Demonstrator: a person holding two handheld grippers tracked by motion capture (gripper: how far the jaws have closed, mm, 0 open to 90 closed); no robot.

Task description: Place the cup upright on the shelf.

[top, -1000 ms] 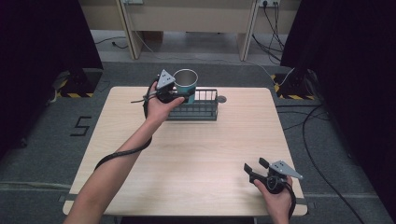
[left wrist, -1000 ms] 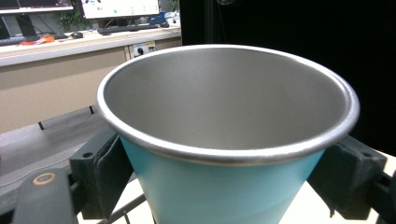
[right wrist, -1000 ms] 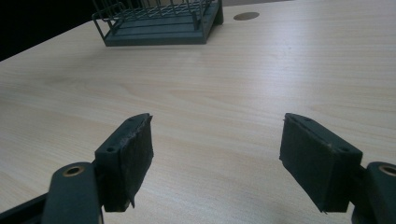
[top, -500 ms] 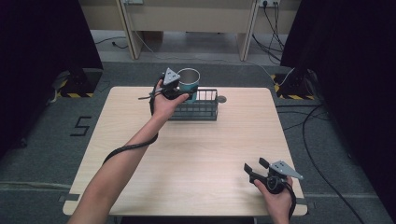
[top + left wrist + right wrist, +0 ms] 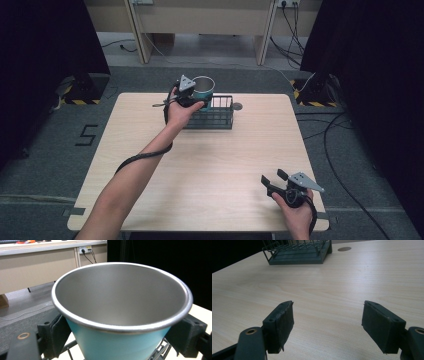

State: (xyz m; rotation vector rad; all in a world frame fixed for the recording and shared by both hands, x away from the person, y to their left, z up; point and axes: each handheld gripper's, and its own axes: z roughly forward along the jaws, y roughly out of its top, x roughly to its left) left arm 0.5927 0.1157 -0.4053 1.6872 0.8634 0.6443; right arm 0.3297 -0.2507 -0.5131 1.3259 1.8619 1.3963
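A teal cup [image 5: 202, 86] with a bare steel inside hangs upright over the left end of a dark wire rack [image 5: 216, 118] at the back of the table. My left gripper [image 5: 198, 95] is shut on the cup. In the left gripper view the cup [image 5: 120, 305] sits between the two black pads [image 5: 58, 334], one on each side of its teal wall. My right gripper [image 5: 273, 177] rests open near the front right of the table, and nothing lies between its fingers [image 5: 280, 325]. The rack [image 5: 297, 252] stands far ahead in the right gripper view.
The light wooden table [image 5: 210, 165] has a small round hole [image 5: 237, 106] just right of the rack. Desk legs and cables stand beyond the far edge. Black curtains hang at both sides.
My left gripper has carried the cup a little to the right and farther back over the rack. The right gripper has not moved.
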